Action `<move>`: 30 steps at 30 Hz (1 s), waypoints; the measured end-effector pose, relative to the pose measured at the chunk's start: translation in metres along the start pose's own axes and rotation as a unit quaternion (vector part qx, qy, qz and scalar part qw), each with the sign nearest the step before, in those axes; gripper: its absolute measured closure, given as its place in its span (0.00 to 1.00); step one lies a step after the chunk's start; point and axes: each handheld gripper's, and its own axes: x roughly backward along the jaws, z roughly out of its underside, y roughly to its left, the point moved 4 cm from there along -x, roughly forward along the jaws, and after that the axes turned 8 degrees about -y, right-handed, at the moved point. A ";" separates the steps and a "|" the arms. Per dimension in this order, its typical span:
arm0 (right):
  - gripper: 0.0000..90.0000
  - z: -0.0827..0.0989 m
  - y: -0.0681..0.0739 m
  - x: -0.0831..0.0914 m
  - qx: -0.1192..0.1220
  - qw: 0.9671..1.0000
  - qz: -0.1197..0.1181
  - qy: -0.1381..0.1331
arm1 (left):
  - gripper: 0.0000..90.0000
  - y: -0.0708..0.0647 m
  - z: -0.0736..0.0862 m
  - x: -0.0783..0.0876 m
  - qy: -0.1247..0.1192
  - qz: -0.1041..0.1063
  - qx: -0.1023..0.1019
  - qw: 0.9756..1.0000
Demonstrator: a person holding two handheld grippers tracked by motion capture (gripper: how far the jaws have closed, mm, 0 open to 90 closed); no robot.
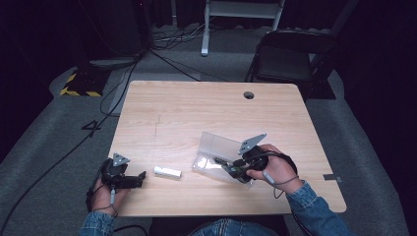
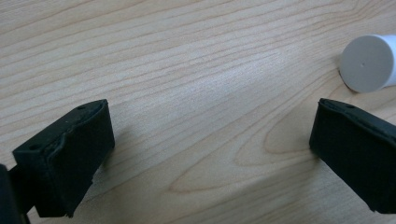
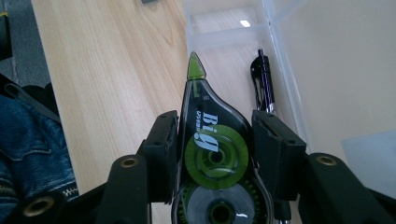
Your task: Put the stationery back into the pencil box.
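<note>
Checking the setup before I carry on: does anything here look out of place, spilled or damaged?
Nothing stands out. The right gripper holds a green correction tape over the clear box, where a pen lies. A white tube lies on the table, ahead of the open left gripper.

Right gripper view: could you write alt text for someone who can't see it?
Two black jaws of the right gripper clamp a green and black correction tape dispenser, tip aimed into a clear plastic case holding a dark pen, on a wooden table.
</note>
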 end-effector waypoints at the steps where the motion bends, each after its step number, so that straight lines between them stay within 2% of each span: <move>1: 0.59 0.001 -0.001 -0.001 0.001 1.000 0.000 0.002 | 0.00 0.000 0.000 0.000 0.000 0.000 0.000 1.000; 3: 0.59 0.003 -0.002 -0.004 -0.004 1.000 -0.002 0.007 | 0.00 0.000 0.000 0.000 0.000 0.000 0.000 1.000; 14: 0.59 0.010 -0.009 -0.013 0.004 1.000 0.004 0.029 | 0.00 0.000 0.000 0.000 0.000 0.000 0.000 1.000; 30: 0.59 0.015 -0.013 -0.017 0.011 0.999 0.009 0.044 | 0.00 0.000 0.000 0.000 0.000 0.000 0.000 1.000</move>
